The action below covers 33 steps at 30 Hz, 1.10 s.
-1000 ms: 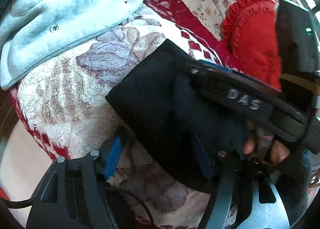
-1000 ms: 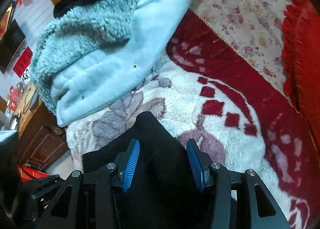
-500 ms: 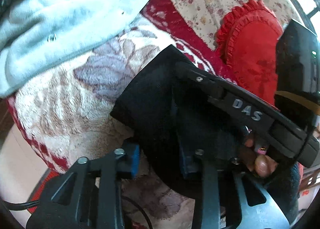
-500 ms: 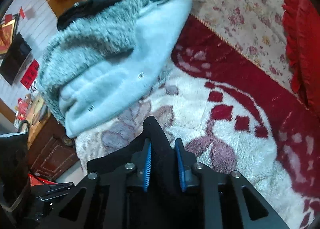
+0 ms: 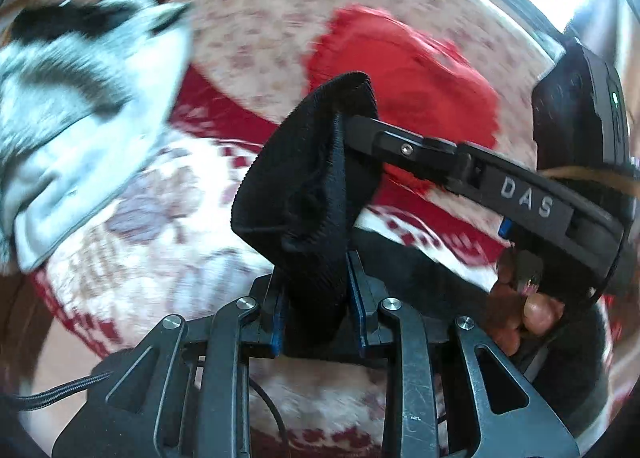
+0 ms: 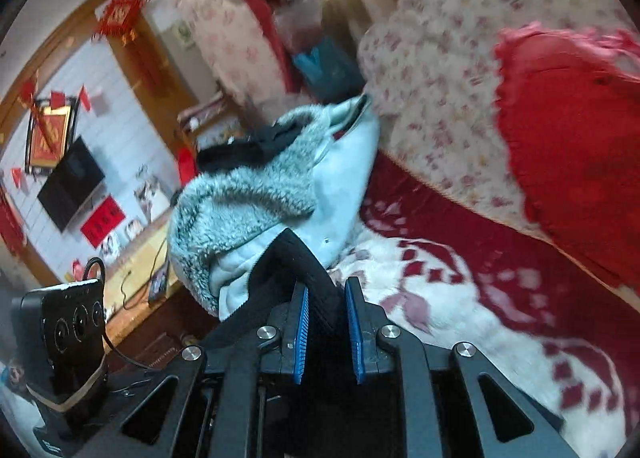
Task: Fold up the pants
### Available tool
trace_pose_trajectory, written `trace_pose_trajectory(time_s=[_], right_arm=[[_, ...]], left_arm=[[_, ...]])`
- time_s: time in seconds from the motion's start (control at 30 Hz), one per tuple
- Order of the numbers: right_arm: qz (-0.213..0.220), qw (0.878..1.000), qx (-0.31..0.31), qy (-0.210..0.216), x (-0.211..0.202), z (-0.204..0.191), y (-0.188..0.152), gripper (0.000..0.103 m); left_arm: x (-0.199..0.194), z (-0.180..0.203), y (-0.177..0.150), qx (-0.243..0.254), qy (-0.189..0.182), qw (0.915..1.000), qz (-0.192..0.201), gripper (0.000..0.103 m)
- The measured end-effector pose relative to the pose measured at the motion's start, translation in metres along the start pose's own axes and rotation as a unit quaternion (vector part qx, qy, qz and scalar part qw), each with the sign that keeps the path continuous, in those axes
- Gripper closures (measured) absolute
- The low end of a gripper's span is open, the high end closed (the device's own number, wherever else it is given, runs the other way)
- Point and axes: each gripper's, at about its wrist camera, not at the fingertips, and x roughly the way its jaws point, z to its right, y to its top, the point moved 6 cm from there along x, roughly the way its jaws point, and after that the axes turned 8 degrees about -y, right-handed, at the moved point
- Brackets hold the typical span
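Both tools are closing on the black pants (image 5: pixel 308 186) — left tool (image 5: pixel 318 298) and right tool (image 6: pixel 327 322) each pinch a fold, lifted above the red-and-white blanket (image 6: pixel 460 298), near the grey fleece jacket (image 6: pixel 248 210).

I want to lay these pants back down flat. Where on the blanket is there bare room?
The open patch is the white-and-red blanket, bordered by the grey fleece jacket on one side and the floral sofa back with the red cushion behind. The jacket side is crowded. Both grippers' jaws are closing on the black pants.
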Motion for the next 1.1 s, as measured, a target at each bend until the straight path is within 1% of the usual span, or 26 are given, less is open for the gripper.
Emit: trace_pose_trajectory(time_s=[0.03, 0.1, 0.17, 0.23, 0.3, 0.4, 0.47, 0.5, 0.53, 0.57, 0.67, 0.7, 0.77, 0.8, 0.87, 0.9, 0.93, 1.0, 1.03, 1.1], right_arm=[[0.006, 1.0, 0.009, -0.007, -0.013, 0.007, -0.004, 0.09], [0.015, 0.999, 0.029, -0.029, -0.037, 0.026, -0.019, 0.09], [0.015, 0.997, 0.06, -0.045, -0.054, 0.049, -0.037, 0.091], [0.003, 0.992, 0.105, -0.07, -0.065, 0.078, -0.062, 0.092], [-0.009, 0.986, 0.133, -0.103, -0.072, 0.098, -0.085, 0.092], [-0.003, 0.975, 0.188, -0.122, -0.087, 0.12, -0.105, 0.091], [0.01, 0.968, 0.219, -0.119, -0.097, 0.128, -0.112, 0.087], [0.018, 0.966, 0.232, -0.111, -0.101, 0.131, -0.113, 0.079], [0.024, 0.965, 0.24, -0.103, -0.104, 0.131, -0.114, 0.064], [0.026, 0.965, 0.242, -0.093, -0.105, 0.128, -0.113, 0.059], [0.025, 0.966, 0.243, -0.085, -0.106, 0.12, -0.114, 0.057], [0.029, 0.964, 0.25, -0.086, -0.108, 0.12, -0.116, 0.056], [0.044, 0.96, 0.266, -0.082, -0.112, 0.122, -0.119, 0.055], [0.055, 0.955, 0.281, -0.076, -0.116, 0.124, -0.12, 0.054], [0.062, 0.949, 0.301, -0.065, -0.118, 0.128, -0.121, 0.052], [0.063, 0.948, 0.308, -0.056, -0.118, 0.128, -0.122, 0.051], [0.063, 0.946, 0.314, -0.048, -0.117, 0.128, -0.123, 0.05], [0.052, 0.944, 0.324, -0.036, -0.108, 0.127, -0.127, 0.049], [0.04, 0.944, 0.324, -0.037, -0.104, 0.126, -0.129, 0.049], [0.017, 0.948, 0.316, -0.042, -0.095, 0.122, -0.134, 0.049]], left_arm=[[0.006, 0.012, -0.006, 0.016, -0.005, 0.9998, -0.009, 0.078], [0.024, 0.035, -0.021, 0.049, -0.014, 0.9982, -0.034, 0.078], [0.045, 0.05, -0.035, 0.064, -0.018, 0.9961, -0.057, 0.078], [0.067, 0.058, -0.05, 0.069, -0.019, 0.9934, -0.089, 0.078], [0.086, 0.06, -0.063, 0.081, -0.008, 0.9906, -0.11, 0.078], [0.095, 0.062, -0.07, 0.102, -0.003, 0.9876, -0.12, 0.078], [0.088, 0.067, -0.068, 0.113, -0.006, 0.9857, -0.125, 0.078], [0.08, 0.07, -0.065, 0.115, -0.014, 0.9853, -0.125, 0.078], [0.072, 0.069, -0.063, 0.117, -0.021, 0.9855, -0.121, 0.077], [0.063, 0.068, -0.059, 0.119, -0.026, 0.9861, -0.113, 0.075], [0.04, 0.062, -0.046, 0.118, -0.037, 0.987, -0.103, 0.072], [0.035, 0.06, -0.043, 0.117, -0.04, 0.9874, -0.098, 0.07], [0.025, 0.056, -0.039, 0.121, -0.043, 0.9876, -0.091, 0.069], [0.022, 0.056, -0.038, 0.125, -0.046, 0.987, -0.09, 0.067], [0.024, 0.057, -0.039, 0.135, -0.056, 0.985, -0.092, 0.063], [0.027, 0.056, -0.042, 0.134, -0.054, 0.9848, -0.097, 0.063], [0.033, 0.054, -0.044, 0.129, -0.053, 0.9843, -0.107, 0.063], [0.04, 0.049, -0.048, 0.105, -0.064, 0.9848, -0.123, 0.063], [0.04, 0.046, -0.048, 0.098, -0.067, 0.9854, -0.122, 0.063], [0.038, 0.041, -0.046, 0.096, -0.06, 0.9867, -0.117, 0.063]])
